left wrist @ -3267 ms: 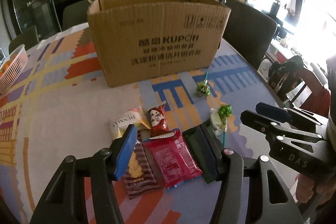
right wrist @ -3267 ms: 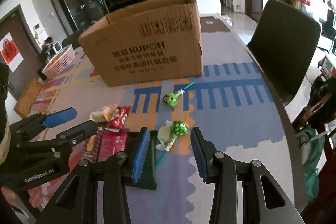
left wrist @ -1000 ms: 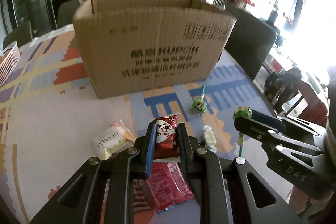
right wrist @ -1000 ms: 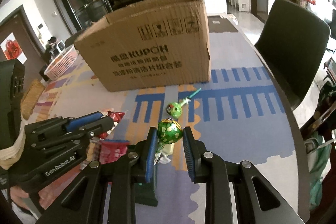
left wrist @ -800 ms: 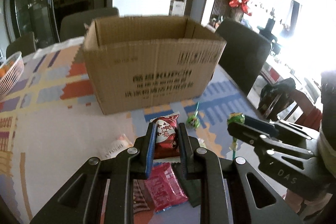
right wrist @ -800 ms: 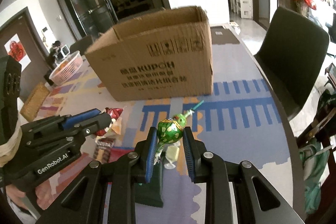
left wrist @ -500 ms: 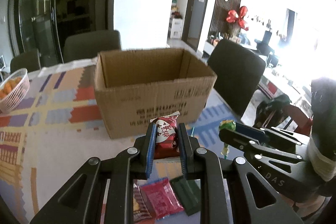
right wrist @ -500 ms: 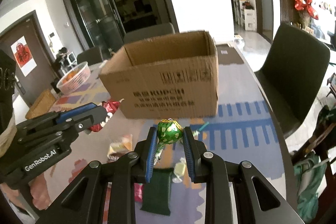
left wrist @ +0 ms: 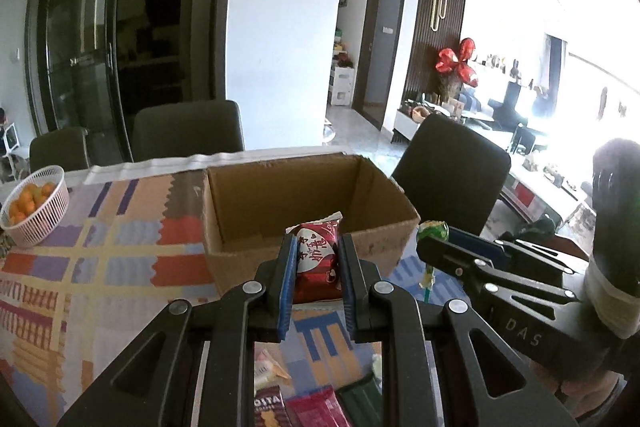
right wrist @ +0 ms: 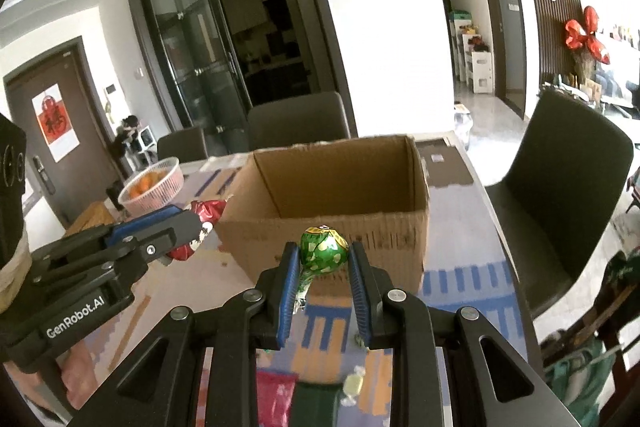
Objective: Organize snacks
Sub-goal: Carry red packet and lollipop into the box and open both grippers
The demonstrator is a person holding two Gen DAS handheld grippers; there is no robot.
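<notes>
Clamping a red snack packet (left wrist: pixel 316 259) between its blue pads, the left gripper (left wrist: pixel 317 281) hangs in front of the open cardboard box (left wrist: pixel 304 195), above the patterned tablecloth (left wrist: pixel 100 267); the right gripper (right wrist: pixel 323 281) pinches a green foil lollipop (right wrist: pixel 323 254) before the same box's near wall; more packets lie on the cloth below; a white basket of oranges (left wrist: pixel 34 205) sits well to the left.

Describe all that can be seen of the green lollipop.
The green lollipop has a round head in shiny green foil with yellow print. The right gripper is shut on it, a pad at each side. Its wrapped stick hangs down between the fingers. It is held in the air before the cardboard box, touching nothing else.
</notes>
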